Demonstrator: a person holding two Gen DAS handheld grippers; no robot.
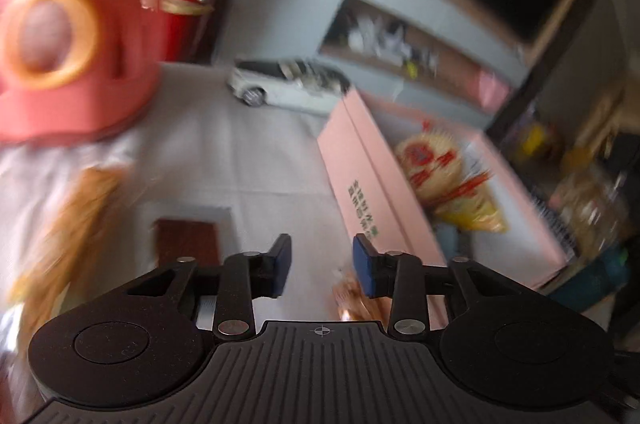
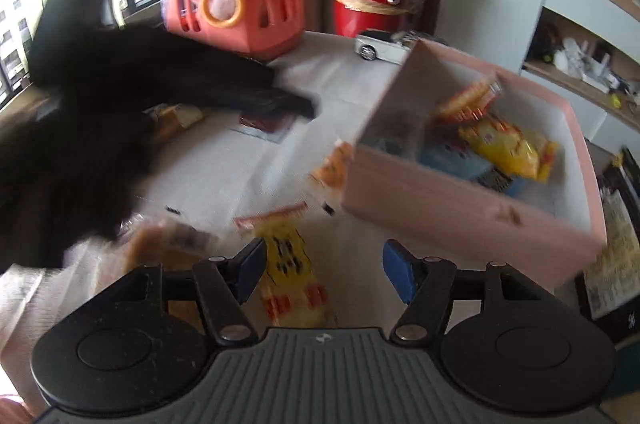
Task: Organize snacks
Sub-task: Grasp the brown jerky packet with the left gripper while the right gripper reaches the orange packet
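Observation:
A pink box (image 2: 460, 212) stands open on the white table, also in the left wrist view (image 1: 372, 184), with several snack packets inside, a yellow one (image 2: 508, 144) among them. My right gripper (image 2: 324, 270) is open above a yellow and red snack packet (image 2: 288, 264) lying on the table. An orange packet (image 2: 334, 168) leans by the box wall. My left gripper (image 1: 322, 264) is open and empty over the table, with a dark brown packet (image 1: 186, 242) to its left and a wrapped snack (image 1: 352, 300) under its right finger. The left arm shows as a black blur (image 2: 100, 112).
A coral toy carrier (image 2: 236, 4) and a red bin (image 2: 372, 4) stand at the table's back, with a white toy car (image 1: 288, 88) beside them. An orange-brown bagged snack (image 1: 68, 224) lies left. Shelves (image 2: 580, 64) are on the right.

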